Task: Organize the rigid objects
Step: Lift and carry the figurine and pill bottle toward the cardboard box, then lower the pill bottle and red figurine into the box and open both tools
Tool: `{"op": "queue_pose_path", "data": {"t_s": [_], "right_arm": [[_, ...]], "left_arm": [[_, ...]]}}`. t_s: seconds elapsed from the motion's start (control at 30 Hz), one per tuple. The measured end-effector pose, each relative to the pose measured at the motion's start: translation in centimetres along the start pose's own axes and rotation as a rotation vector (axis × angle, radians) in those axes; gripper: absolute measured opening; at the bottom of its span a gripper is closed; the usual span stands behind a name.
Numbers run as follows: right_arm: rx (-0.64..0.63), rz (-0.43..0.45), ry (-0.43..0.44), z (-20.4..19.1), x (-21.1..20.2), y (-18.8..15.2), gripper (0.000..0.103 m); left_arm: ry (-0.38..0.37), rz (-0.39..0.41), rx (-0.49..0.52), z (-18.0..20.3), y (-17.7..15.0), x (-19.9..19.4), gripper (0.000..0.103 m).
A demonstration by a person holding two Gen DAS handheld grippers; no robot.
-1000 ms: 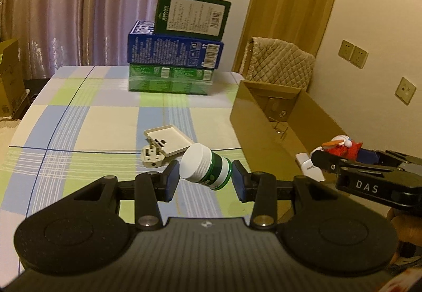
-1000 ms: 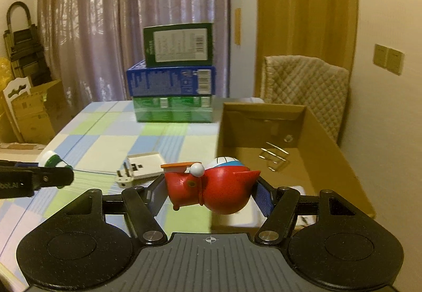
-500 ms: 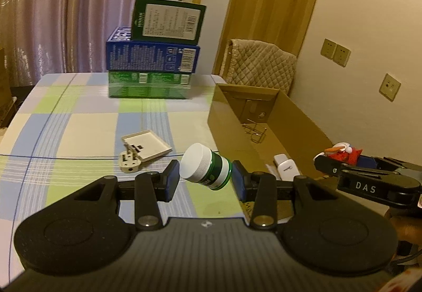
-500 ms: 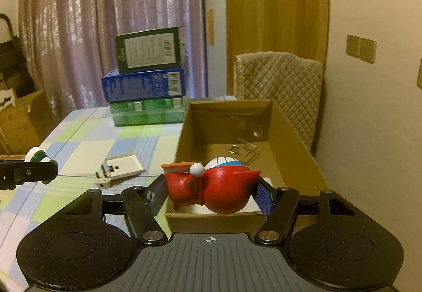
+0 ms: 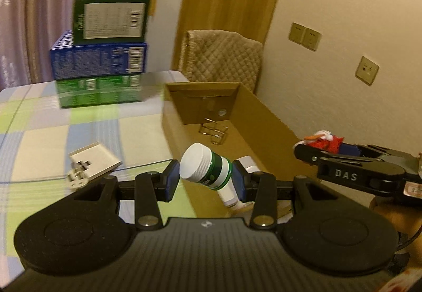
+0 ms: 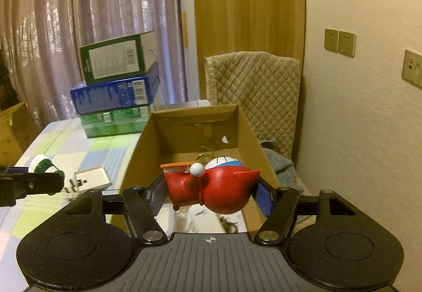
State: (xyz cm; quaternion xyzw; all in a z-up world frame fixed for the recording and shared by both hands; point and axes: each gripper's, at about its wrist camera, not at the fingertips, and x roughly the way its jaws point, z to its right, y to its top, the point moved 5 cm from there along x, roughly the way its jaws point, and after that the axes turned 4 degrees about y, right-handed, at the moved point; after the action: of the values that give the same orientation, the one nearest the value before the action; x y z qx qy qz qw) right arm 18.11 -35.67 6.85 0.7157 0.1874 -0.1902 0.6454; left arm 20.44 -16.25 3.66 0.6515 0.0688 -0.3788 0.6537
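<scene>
My left gripper point(image 5: 205, 177) is shut on a white-capped green and white bottle point(image 5: 204, 169), held tilted above the near left wall of the open cardboard box point(image 5: 266, 117). My right gripper point(image 6: 209, 190) is shut on a red toy figure point(image 6: 211, 190) with a white nose, held above the near end of the box point(image 6: 248, 133). In the left wrist view the right gripper point(image 5: 327, 150) is at the right with the toy point(image 5: 323, 140). In the right wrist view the left gripper point(image 6: 50, 177) is at the left with the bottle point(image 6: 42, 164).
The box holds wire clips point(image 5: 213, 131) and a white object point(image 5: 249, 162). A white plug adapter point(image 5: 91, 162) lies on the checked tablecloth point(image 5: 39, 133). Three stacked boxes point(image 5: 100, 67) stand at the back. A quilted chair point(image 6: 253, 94) and the wall are at the right.
Both grippers have moved right toward the box with their objects still held. The box now sits under and ahead of both.
</scene>
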Motion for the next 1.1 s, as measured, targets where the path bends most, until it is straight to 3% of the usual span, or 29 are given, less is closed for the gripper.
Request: {"op": "queue_pose_path", "data": {"t_s": [0.27, 0.6, 1.1], "right_arm": [[0.003, -0.045, 0.016, 2.4, 3.3, 0.6, 0.064], [-0.023, -0.093, 0.023, 3.8, 7.2, 1.2, 0.064], [0.004, -0.101, 0.021, 4.5, 8.5, 1.2, 0.064]], "left_arm": [[-0.042, -0.023, 0.064, 2.4, 1.7, 4.7, 0.037], [-0.042, -0.053, 0.098, 2.7, 4.1, 10.0, 0.037], [-0.023, -0.084, 0.152, 2.8, 4.8, 13.1, 0.037]]}}
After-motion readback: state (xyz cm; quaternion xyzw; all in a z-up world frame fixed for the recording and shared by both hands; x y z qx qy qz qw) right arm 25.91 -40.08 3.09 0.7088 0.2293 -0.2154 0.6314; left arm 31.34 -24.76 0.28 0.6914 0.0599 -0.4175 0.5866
